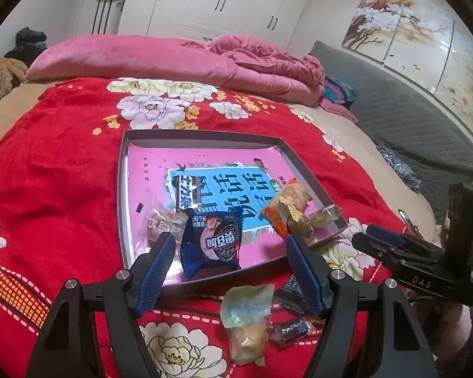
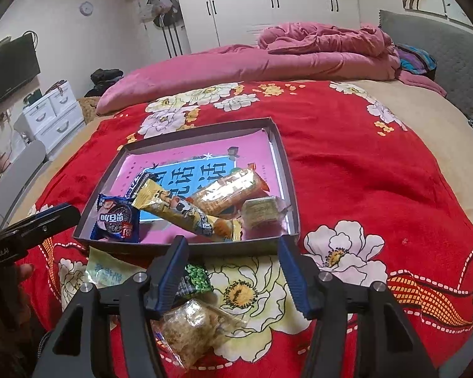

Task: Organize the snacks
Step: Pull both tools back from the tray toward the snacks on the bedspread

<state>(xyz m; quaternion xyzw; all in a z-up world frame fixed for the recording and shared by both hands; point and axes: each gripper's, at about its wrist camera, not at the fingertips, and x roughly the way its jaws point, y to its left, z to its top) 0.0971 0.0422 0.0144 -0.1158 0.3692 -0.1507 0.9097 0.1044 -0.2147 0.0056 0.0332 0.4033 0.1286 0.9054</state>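
A shallow grey box (image 1: pixel 201 137) (image 2: pixel 186 247) with a pink and blue printed bottom lies on the red floral bedspread. In it are a blue cookie pack (image 1: pixel 211 242) (image 2: pixel 116 219), a blue-white bar (image 1: pixel 187 193), a clear candy (image 1: pixel 164 223), an orange-gold wafer pack (image 1: pixel 287 203) (image 2: pixel 230 193), a yellow cartoon bar (image 2: pixel 179 211) and a pale wrapped cake (image 2: pixel 261 209). My left gripper (image 1: pixel 230 245) is open just over the box's near edge. My right gripper (image 2: pixel 231 252) is open in front of the box. On the bedspread lie a pale green snack (image 1: pixel 246 318) (image 2: pixel 105 272), a dark candy (image 1: pixel 290 330), a green pea pack (image 2: pixel 195 278) and a clear flaky snack (image 2: pixel 195 327).
A pink quilt (image 1: pixel 173 60) (image 2: pixel 268 60) is heaped at the far side of the bed. A grey padded headboard (image 1: pixel 403 116) is at the right, white wardrobes behind. A white drawer unit (image 2: pixel 52 115) and a TV (image 2: pixel 8 72) stand at the left.
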